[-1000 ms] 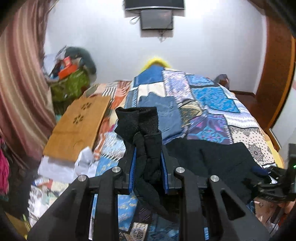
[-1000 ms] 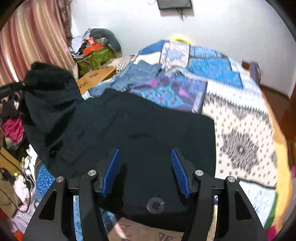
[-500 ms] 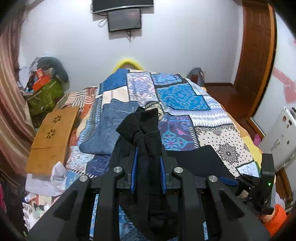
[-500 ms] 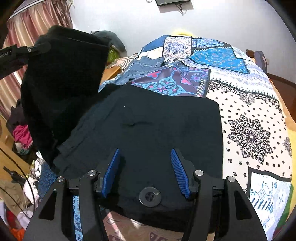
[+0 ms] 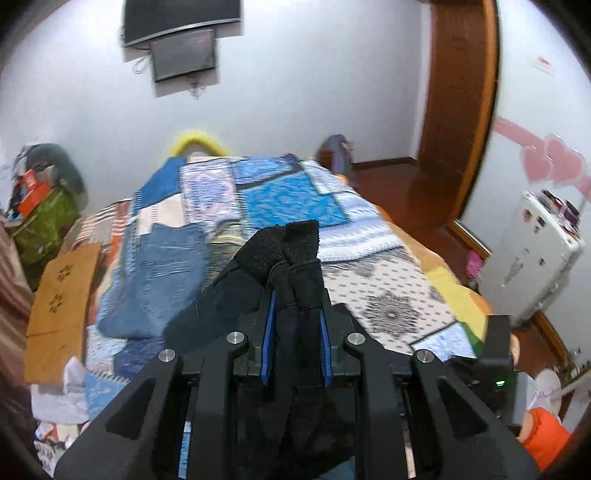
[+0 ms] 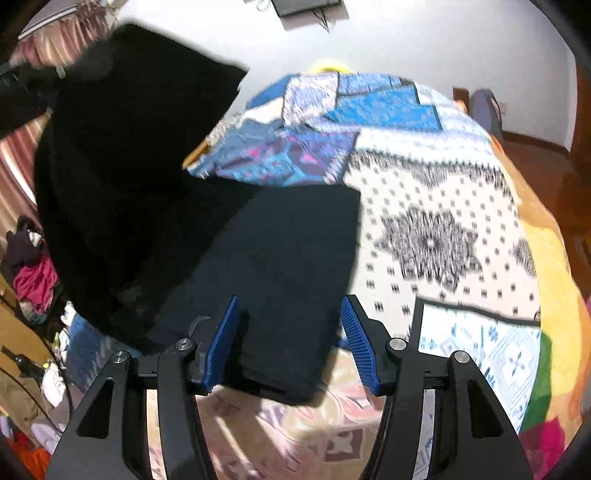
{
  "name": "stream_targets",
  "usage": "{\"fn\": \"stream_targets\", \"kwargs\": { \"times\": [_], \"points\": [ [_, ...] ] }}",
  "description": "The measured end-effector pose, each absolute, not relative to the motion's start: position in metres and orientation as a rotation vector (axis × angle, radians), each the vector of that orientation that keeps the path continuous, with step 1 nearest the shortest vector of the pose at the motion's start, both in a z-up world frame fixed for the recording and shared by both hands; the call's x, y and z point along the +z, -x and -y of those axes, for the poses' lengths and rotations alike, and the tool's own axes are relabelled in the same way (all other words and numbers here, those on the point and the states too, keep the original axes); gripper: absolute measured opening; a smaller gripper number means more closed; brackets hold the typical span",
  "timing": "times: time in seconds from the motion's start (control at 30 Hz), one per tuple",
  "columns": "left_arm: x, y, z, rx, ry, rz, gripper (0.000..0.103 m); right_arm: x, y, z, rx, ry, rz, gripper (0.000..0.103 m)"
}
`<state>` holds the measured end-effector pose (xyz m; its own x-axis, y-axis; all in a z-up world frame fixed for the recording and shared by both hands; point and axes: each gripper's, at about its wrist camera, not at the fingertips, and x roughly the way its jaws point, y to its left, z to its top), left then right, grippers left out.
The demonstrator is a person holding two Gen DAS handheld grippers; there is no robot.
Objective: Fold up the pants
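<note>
Quick count of what's around the patchwork bed (image 5: 295, 199). One pair of black pants (image 6: 280, 266), partly flat on the bed's near end and partly lifted up at its left side. One pair of blue jeans (image 5: 162, 273) lying on the bed's left half. Two grippers, the left gripper (image 5: 295, 350) and the right gripper (image 6: 290, 343), both at the bed's near end. One wooden board (image 5: 61, 306) off the bed's left edge. Two dark screens on the wall above the bed's far end (one black screen (image 5: 181, 18), one smaller screen (image 5: 183, 53) right under it). Three pink hearts (image 5: 554, 162) on the wall right of the bed.
</note>
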<state>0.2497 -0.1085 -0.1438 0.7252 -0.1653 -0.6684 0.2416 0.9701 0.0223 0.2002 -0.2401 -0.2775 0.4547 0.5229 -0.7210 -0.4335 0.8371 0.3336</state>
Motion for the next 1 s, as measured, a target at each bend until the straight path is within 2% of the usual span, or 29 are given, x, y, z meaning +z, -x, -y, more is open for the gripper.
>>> {"fn": "stream_targets", "kwargs": {
  "times": [0.1, 0.33, 0.6, 0.63, 0.7, 0.73, 0.77, 1.0],
  "points": [
    [-0.163, -0.255, 0.135, -0.292, -0.153, -0.774, 0.020, -0.281, -0.198, 0.245, 0.591, -0.135, -0.927, 0.053],
    [-0.243, -0.272, 0.168, -0.392, -0.139, -1.017, 0.021, -0.266, -0.184, 0.282, 0.509, -0.193, -0.882, 0.053],
    [-0.262, -0.261, 0.180, -0.386, -0.168, -1.031, 0.023, -0.266, -0.178, 0.321, 0.402, -0.181, -0.899, 0.053],
    [-0.264, -0.261, 0.181, -0.388, -0.170, -1.043, 0.025, -0.267, -0.179, 0.322, 0.394, -0.185, -0.901, 0.053],
    [-0.264, -0.260, 0.179, -0.401, -0.161, -1.057, 0.040, -0.264, -0.179, 0.322, 0.391, -0.192, -0.899, 0.053],
    [-0.262, -0.259, 0.177, -0.422, -0.146, -1.070, 0.056, -0.262, -0.180, 0.319, 0.395, -0.192, -0.895, 0.053],
    [-0.260, -0.257, 0.174, -0.449, -0.125, -1.080, 0.067, -0.260, -0.179, 0.317, 0.399, -0.189, -0.888, 0.053],
    [-0.218, -0.250, 0.134, -0.324, -0.141, -0.946, 0.069, -0.236, -0.182, 0.299, 0.419, -0.164, -0.803, 0.053]
  ]
}}
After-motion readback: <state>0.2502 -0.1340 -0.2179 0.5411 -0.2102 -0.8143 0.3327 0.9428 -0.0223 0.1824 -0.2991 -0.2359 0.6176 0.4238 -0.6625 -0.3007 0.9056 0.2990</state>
